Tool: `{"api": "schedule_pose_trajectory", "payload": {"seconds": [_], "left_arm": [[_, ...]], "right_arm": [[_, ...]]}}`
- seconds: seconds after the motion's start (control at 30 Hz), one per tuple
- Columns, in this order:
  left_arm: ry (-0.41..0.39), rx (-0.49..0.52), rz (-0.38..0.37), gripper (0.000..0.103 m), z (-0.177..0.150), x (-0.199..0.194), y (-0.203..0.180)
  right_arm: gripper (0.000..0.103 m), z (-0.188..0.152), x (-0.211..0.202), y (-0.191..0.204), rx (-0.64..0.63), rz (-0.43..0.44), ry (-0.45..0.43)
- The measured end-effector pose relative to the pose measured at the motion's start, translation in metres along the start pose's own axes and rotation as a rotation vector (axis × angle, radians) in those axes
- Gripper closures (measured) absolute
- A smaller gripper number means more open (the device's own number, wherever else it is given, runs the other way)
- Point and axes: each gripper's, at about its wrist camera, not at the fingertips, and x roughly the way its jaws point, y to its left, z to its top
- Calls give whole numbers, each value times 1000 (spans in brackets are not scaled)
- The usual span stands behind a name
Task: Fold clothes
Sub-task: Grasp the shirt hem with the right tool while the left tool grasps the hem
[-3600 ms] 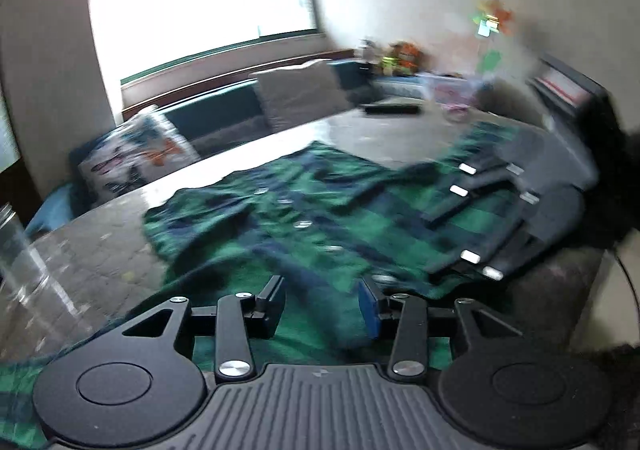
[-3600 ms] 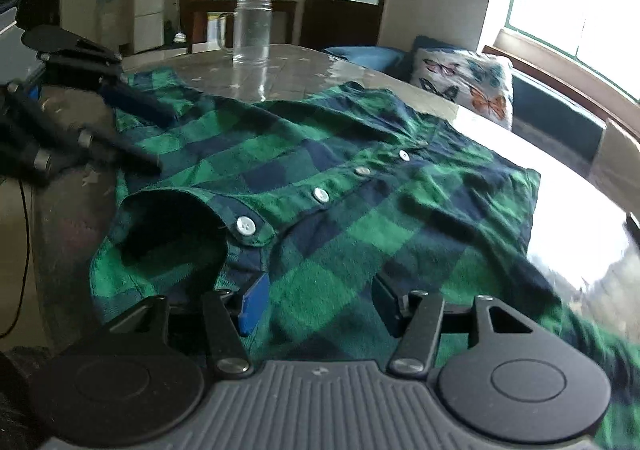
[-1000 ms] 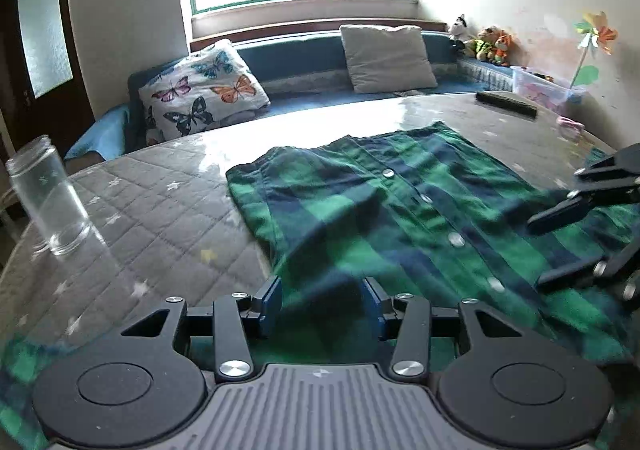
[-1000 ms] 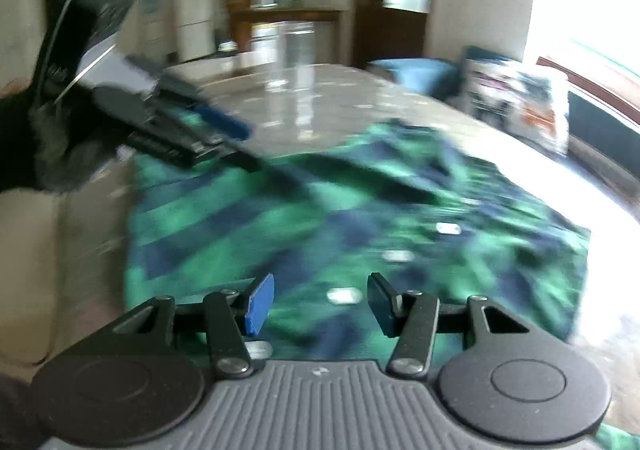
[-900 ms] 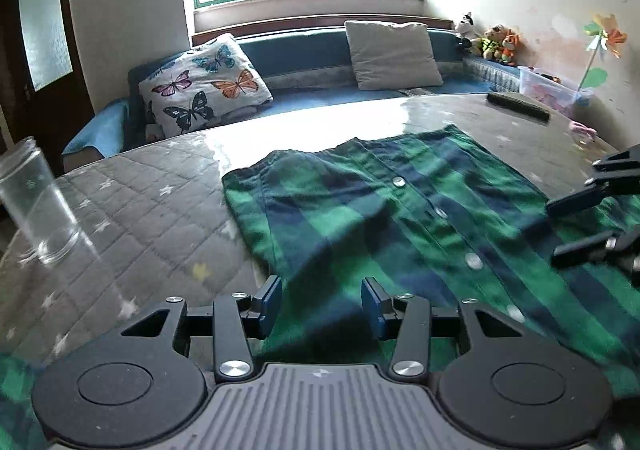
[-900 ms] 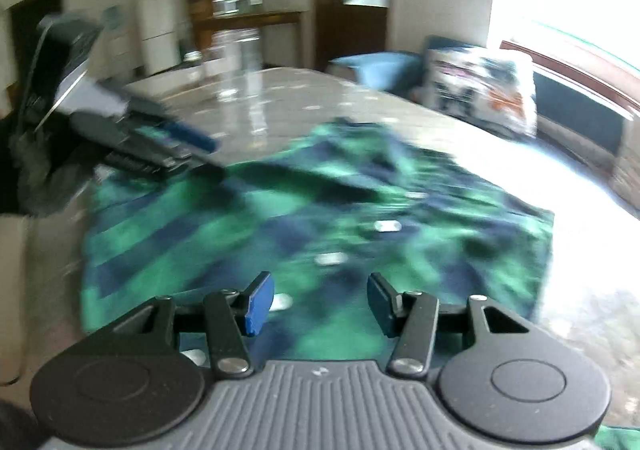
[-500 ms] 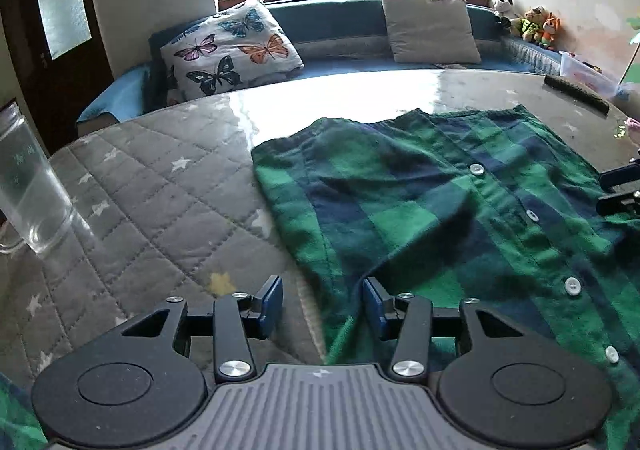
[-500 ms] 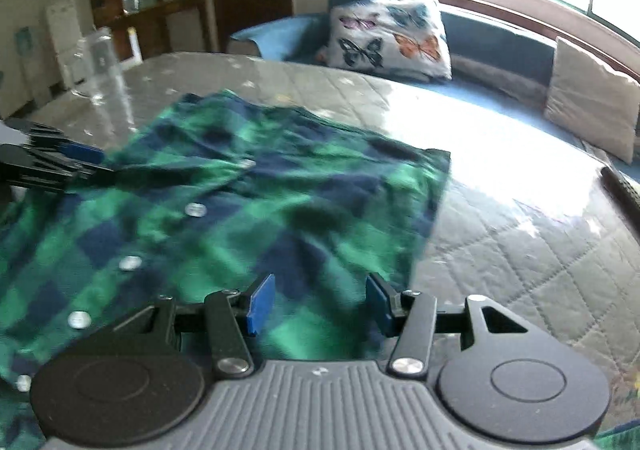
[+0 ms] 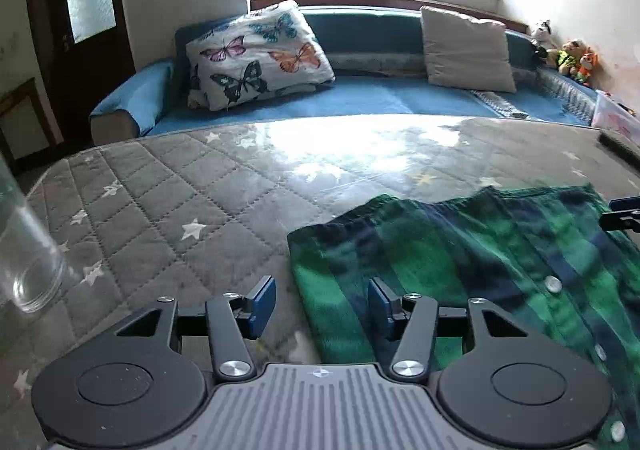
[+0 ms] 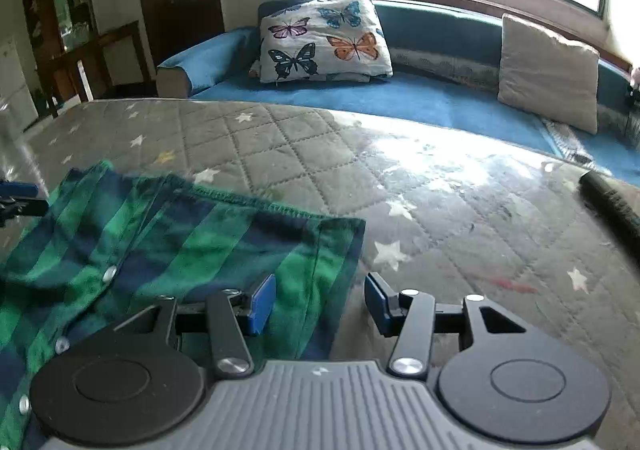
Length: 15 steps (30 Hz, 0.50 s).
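A green and navy plaid button shirt [image 9: 460,262] lies flat on the grey quilted table [image 9: 180,209]. My left gripper [image 9: 322,304] is open, low over the shirt's left hem corner, with the cloth edge between its jaws. In the right wrist view the shirt [image 10: 180,250] lies at lower left. My right gripper [image 10: 320,304] is open over the shirt's right hem corner, the edge between its jaws. Each gripper's tip shows at the edge of the other's view, the right one [image 9: 624,209] and the left one [image 10: 18,195].
A clear glass jar [image 9: 24,250] stands at the table's left. A dark remote [image 10: 612,205] lies at the table's right. A blue sofa [image 9: 360,97] with a butterfly pillow [image 9: 256,53] and a grey cushion [image 9: 468,49] runs behind the table, under a window.
Both grippers have travelled from the collar end along the shirt to its hem corners and dropped lower. The shirt now lies flatter. Both stayed open.
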Motion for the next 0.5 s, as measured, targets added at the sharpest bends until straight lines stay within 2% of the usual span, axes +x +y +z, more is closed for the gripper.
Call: {"api": "schedule_pose_trajectory", "payload": {"seconds": [0.07,0.1,0.13,0.17,0.23,0.27,0.4,0.5], "left_arm": [[5,-12,-6,49,3,8,2],[4,-20,-13,49,5,11,3],[-2,-26,-24,59,7,12,3],[-7,-31,-33,75,8,14,4],[-19,-28,-31,97,12,16,1],[-40,-11,-16,100,13,15,-1],[-110,60,47,100,17,14,-11],[-82,91,83,100,17,27,-18]], "right_arm": [[59,4,5,-3,-7,6,-5],[67,6,8,-4,-13,8,-6],[75,8,10,-4,-16,6,-7],[79,10,12,-4,-19,3,-7],[98,13,15,-5,-19,6,-9],[98,15,15,-4,-21,-1,-16],[99,22,15,2,-41,-41,-66],[95,25,26,1,-32,-52,-51]]}}
